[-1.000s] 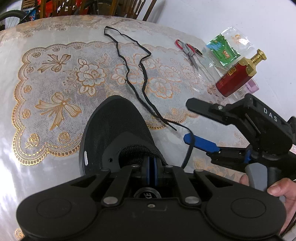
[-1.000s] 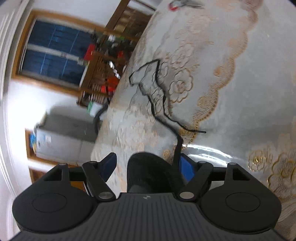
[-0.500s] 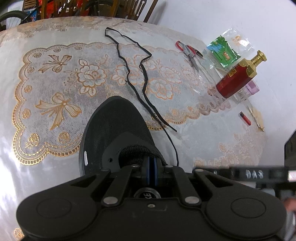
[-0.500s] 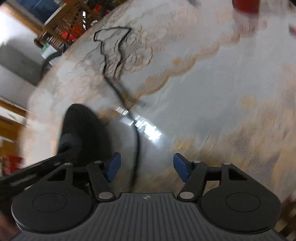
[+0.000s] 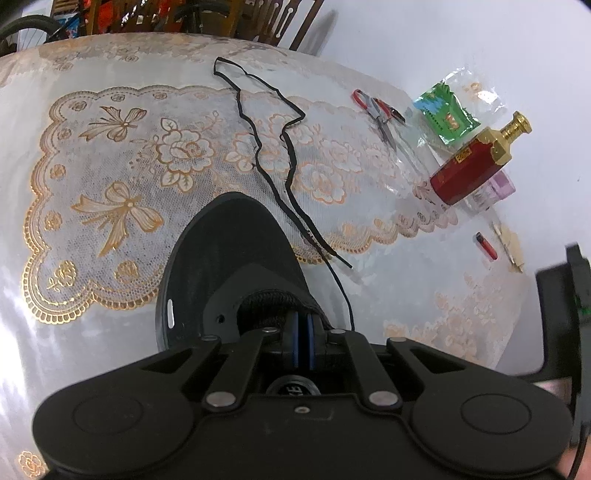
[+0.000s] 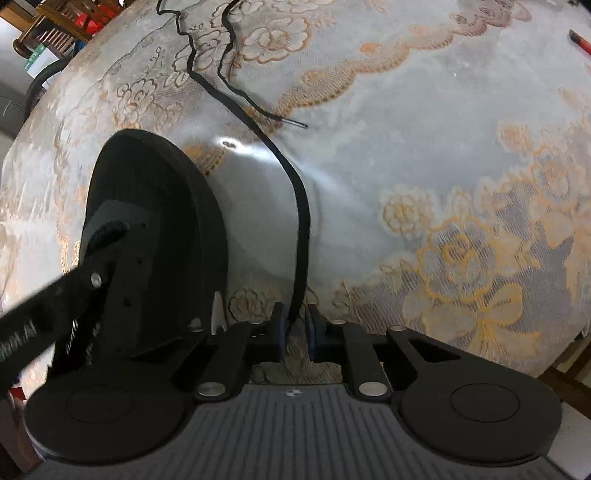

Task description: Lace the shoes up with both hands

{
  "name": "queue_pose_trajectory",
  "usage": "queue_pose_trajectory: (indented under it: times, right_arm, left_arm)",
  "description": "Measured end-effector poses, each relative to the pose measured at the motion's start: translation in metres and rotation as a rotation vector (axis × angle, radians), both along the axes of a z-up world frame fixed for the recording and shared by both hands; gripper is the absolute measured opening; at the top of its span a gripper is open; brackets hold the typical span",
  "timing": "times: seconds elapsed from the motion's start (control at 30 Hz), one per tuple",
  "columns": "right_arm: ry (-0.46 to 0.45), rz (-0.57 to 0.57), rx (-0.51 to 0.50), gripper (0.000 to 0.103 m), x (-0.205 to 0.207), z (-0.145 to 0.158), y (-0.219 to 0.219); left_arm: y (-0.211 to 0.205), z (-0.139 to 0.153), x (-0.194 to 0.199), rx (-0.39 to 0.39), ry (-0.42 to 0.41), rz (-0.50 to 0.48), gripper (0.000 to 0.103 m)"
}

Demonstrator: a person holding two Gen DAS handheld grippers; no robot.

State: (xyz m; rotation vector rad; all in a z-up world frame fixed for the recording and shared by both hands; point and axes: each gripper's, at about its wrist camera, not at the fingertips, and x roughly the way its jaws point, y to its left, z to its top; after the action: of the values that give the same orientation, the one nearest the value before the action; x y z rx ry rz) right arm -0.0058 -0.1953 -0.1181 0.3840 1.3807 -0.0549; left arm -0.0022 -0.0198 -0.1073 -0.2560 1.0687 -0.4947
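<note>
A black shoe (image 5: 221, 258) stands on the lace-patterned tablecloth (image 5: 110, 155), toe pointing away. My left gripper (image 5: 303, 341) is shut on the shoe's tongue at the throat and does not move. In the right wrist view the shoe (image 6: 147, 192) is on the left, with the left gripper's finger reaching its tongue. A long black lace (image 5: 288, 162) trails loose across the cloth. One strand of the lace (image 6: 299, 206) runs down between the pads of my right gripper (image 6: 296, 325). Its jaws are closing, and a narrow gap still shows beside the strand.
At the right of the table lie red-handled scissors (image 5: 376, 110), a green packet (image 5: 443, 114), a red bottle with a gold cap (image 5: 469, 170), a small clear box (image 5: 495, 188) and a red lighter (image 5: 485, 245). Wooden chairs (image 5: 258, 18) stand beyond the far edge.
My right gripper has swung from beside the shoe to point down at the table, and its jaws have narrowed from wide open to close around the lace strand. The left gripper has stayed put.
</note>
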Motion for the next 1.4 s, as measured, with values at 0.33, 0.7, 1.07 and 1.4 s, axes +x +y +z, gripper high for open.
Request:
queue_pose_trajectory:
  times: [0.33,0.7,1.07,1.4]
  right_arm:
    - [0.036,-0.015,-0.061,0.01,0.019,0.004,0.007]
    - [0.039,-0.041,-0.062,0.011,0.017,0.003,0.006]
    - [0.035,-0.045,-0.097,0.031,0.011,0.009,0.001]
    - [0.019,-0.066,-0.045,0.04,0.004,0.015,-0.008]
  left_arm:
    - [0.004,-0.002,0.001,-0.031,0.011,0.005,0.005]
    - [0.006,-0.003,0.003,-0.041,0.018,-0.007,0.005]
    - [0.006,-0.003,0.005,-0.045,0.027,-0.013,0.005]
    - [0.004,-0.004,0.007,-0.036,0.031,-0.024,0.005]
